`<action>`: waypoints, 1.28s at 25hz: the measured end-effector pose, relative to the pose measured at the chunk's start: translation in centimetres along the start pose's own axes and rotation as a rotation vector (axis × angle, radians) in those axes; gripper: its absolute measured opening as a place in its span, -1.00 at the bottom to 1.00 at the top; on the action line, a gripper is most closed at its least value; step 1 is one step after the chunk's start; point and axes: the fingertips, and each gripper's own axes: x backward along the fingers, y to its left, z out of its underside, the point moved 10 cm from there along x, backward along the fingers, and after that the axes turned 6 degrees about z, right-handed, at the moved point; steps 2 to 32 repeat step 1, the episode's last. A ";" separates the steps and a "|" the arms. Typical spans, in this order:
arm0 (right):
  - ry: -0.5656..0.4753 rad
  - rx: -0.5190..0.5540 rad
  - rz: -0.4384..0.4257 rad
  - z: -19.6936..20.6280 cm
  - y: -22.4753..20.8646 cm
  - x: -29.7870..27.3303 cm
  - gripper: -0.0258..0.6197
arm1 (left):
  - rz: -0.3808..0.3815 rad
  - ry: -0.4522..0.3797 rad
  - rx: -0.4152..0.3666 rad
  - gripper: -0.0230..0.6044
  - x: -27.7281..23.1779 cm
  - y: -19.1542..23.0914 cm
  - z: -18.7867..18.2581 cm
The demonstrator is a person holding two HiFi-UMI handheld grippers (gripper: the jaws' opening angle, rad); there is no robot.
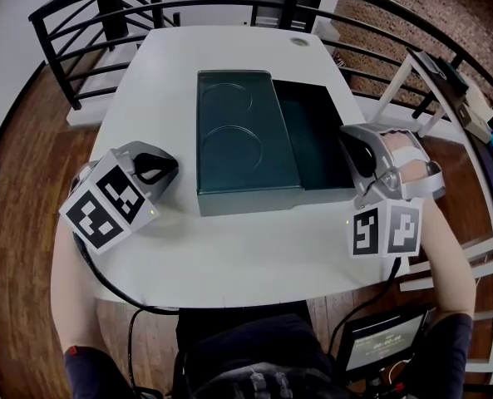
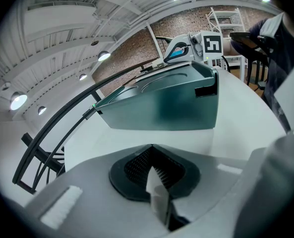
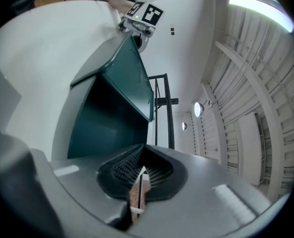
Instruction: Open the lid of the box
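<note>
A dark green box (image 1: 317, 140) lies in the middle of the white table (image 1: 229, 256). Its lid (image 1: 242, 135), embossed with two circles, sits shifted to the left over the base, so the right part of the inside shows and looks empty. My left gripper (image 1: 167, 169) is shut, holds nothing, and rests on the table a short way left of the lid's near corner. My right gripper (image 1: 350, 145) is shut at the box's right wall; whether it touches cannot be told. The left gripper view shows the box (image 2: 161, 103) ahead of the shut gripper (image 2: 154, 157). The right gripper view shows the open box (image 3: 109, 110) beyond the shut gripper (image 3: 142, 157).
A black railing (image 1: 71, 23) curves round the table's far and left sides. A small round disc (image 1: 300, 41) lies at the far table edge. White shelf frames (image 1: 446, 98) stand to the right, and a small screen (image 1: 383, 339) sits below the table's near right corner.
</note>
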 end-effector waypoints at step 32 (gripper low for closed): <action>0.001 -0.001 0.001 0.0 0.0 0.0 -0.91 | 0.000 0.002 0.000 -0.87 0.1 0.0 0.0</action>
